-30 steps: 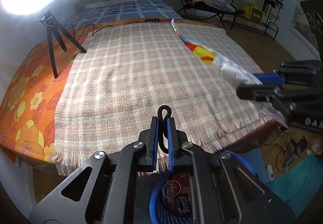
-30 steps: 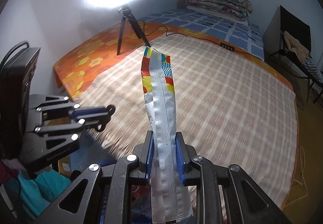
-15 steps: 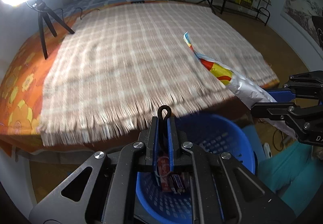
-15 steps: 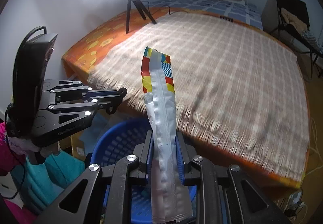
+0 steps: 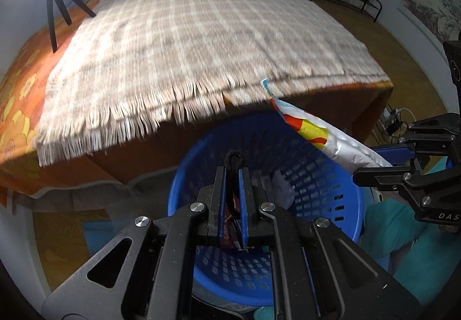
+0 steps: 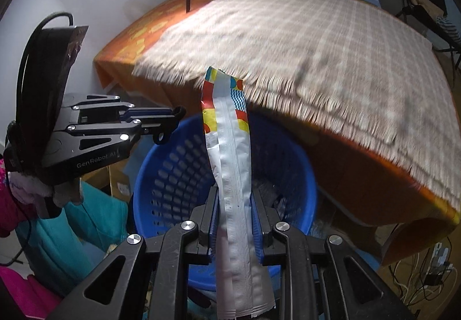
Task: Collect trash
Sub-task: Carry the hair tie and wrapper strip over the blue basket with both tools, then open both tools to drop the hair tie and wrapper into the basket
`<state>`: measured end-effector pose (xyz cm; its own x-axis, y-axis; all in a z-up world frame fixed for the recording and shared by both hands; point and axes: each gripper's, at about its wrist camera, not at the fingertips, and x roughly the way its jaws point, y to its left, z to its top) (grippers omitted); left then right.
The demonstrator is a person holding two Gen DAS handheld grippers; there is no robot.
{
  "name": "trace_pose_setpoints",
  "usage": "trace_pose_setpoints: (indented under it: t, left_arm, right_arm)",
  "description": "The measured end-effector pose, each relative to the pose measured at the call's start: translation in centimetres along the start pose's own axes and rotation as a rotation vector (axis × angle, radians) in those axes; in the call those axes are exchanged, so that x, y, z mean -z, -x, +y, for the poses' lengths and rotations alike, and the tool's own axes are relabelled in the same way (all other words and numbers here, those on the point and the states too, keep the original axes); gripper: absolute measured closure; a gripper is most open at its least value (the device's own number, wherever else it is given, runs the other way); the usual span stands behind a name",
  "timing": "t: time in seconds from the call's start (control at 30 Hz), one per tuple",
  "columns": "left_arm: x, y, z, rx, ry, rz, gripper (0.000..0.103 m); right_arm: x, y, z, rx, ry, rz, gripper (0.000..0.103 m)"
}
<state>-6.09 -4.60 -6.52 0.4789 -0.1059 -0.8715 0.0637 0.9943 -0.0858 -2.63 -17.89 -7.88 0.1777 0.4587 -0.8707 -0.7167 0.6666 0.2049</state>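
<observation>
My left gripper (image 5: 232,176) is shut on a black hair tie (image 5: 234,160) whose loop sticks out past the fingertips, over the blue perforated basket (image 5: 317,176). My right gripper (image 6: 234,199) is shut on a long silver snack wrapper (image 6: 227,147) with red, yellow and blue print, held over the same basket (image 6: 173,170). The wrapper (image 5: 325,135) and right gripper (image 5: 383,164) show at the right in the left wrist view. The left gripper (image 6: 170,124) shows at the left in the right wrist view. Wrappers (image 5: 230,219) lie in the basket's bottom.
A bed with a checked fringed blanket (image 5: 187,37) over an orange floral sheet (image 6: 138,34) stands just behind the basket. A ring light on a tripod (image 5: 54,9) stands on the bed. Teal cloth (image 6: 80,222) lies beside the basket. Cables (image 6: 432,265) lie on the floor.
Both grippers have dropped from above the bed down toward the floor. The basket now fills the view under them. Both still hold their items.
</observation>
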Motion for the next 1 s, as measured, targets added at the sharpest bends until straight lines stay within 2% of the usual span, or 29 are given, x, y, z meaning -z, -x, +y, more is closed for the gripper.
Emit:
trace_pose_setpoints:
  t: [0.4,0.6,0.63,0.7,0.73,0.8,0.87,0.97,1.0]
  left_arm:
    - [1.3,-2.2,-0.8,-0.004,-0.022,0.061,0.097]
    - [1.5,-2.9,-1.0,-0.005,-0.023,0.08,0.096]
    - [1.5,-3.1,-1.0,-0.005,-0.022,0.085,0.093]
    - [1.6,-3.4,-0.9,-0.008,-0.019,0.087,0.066]
    - [1.7,-3.5,-0.9,-0.013,-0.017,0.082,0.061]
    - [1.9,-3.7,-0.9,-0.017,-0.015,0.079,0.059]
    - [1.9,-3.6,-0.5,-0.017,-0.004,0.081,0.057]
    - [1.8,-3.6,0.1,-0.022,0.011,0.076,0.042]
    - [1.7,-3.5,0.3,-0.023,0.012,0.074,0.041]
  right_arm:
    - [1.1,-2.9,0.1,-0.009,0.01,0.053,0.083]
    - [1.1,-3.7,-0.4,-0.003,-0.011,0.061,0.077]
    - [1.1,-3.8,-0.5,-0.003,-0.014,0.062,0.076]
    - [1.1,-3.9,-0.6,-0.002,-0.017,0.06,0.071]
    - [1.1,-3.9,-0.6,0.001,-0.019,0.06,0.068]
    - [1.2,-3.9,-0.8,0.005,-0.023,0.057,0.057]
    - [1.2,-3.8,-1.0,0.012,-0.027,0.053,0.05]
    - [1.3,-3.5,-1.2,0.02,-0.03,0.048,0.041]
    - [1.3,-3.5,-1.2,0.024,-0.029,0.047,0.037]
